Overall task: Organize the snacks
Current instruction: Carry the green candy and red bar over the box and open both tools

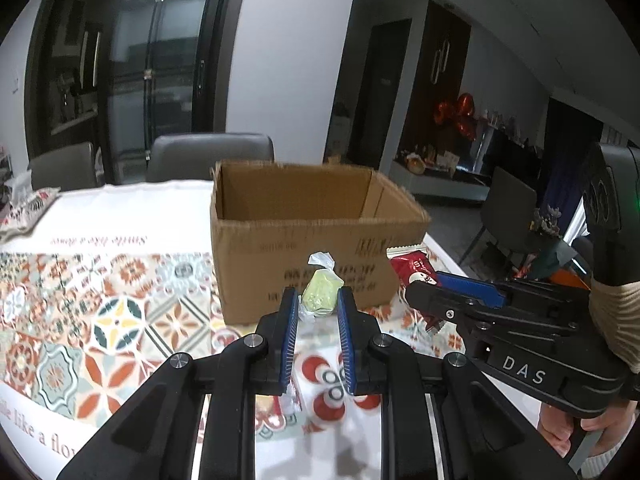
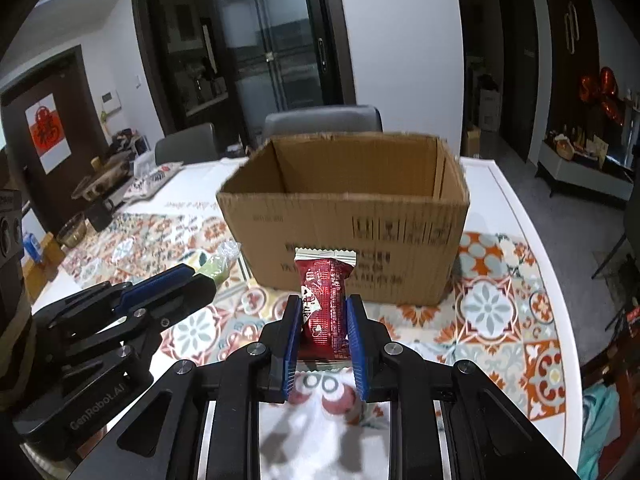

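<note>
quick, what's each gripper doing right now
Left gripper: shut on the pale green clear-wrapped candy.
Right gripper: shut on the red foil snack packet.

You're in a home dining room: ahead of your tools a patterned tablecloth [image 2: 500, 312] covers the table, grey dining chairs [image 2: 322, 120] stand beyond, red balloons [image 2: 604, 88] far right.
</note>
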A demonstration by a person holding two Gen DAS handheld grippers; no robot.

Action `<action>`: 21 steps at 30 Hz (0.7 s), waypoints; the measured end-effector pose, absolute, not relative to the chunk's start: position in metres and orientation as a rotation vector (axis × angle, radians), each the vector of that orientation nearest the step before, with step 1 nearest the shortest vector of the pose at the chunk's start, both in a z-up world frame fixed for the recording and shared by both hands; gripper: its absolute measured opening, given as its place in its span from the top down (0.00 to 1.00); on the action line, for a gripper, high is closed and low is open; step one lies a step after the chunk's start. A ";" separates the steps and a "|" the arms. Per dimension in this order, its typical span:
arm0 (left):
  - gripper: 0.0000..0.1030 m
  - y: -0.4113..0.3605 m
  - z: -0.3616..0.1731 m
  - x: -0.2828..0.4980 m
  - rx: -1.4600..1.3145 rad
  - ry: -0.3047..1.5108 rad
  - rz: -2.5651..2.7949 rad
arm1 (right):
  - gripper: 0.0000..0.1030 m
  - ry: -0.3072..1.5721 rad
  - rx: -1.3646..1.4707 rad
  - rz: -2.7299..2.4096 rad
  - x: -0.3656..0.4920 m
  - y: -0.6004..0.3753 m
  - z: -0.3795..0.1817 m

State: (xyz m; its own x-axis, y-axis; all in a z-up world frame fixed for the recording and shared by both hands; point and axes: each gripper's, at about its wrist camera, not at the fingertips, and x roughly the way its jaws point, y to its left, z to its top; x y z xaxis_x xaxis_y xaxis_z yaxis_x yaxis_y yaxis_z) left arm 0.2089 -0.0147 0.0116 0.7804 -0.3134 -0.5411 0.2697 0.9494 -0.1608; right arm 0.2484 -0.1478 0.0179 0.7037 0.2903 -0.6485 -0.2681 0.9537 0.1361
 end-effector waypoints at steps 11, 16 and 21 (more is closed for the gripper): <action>0.80 -0.010 0.050 0.231 -0.060 0.523 -0.296 | 0.77 0.625 0.021 0.313 0.261 -0.146 0.065; 0.80 -0.009 0.063 0.251 -0.040 0.512 -0.285 | 0.77 0.619 0.020 0.313 0.278 -0.145 0.076; 0.80 -0.009 0.073 0.272 -0.013 0.518 -0.273 | 0.77 0.635 0.026 0.314 0.301 -0.147 0.084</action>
State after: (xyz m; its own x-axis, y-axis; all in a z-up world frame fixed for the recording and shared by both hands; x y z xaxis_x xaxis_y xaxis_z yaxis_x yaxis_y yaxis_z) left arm 0.2722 -0.0095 0.0727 0.8333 -0.2609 -0.4874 0.2542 0.9637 -0.0814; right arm 0.3013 -0.1467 0.0837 0.7596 0.2961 -0.5791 -0.2802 0.9525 0.1194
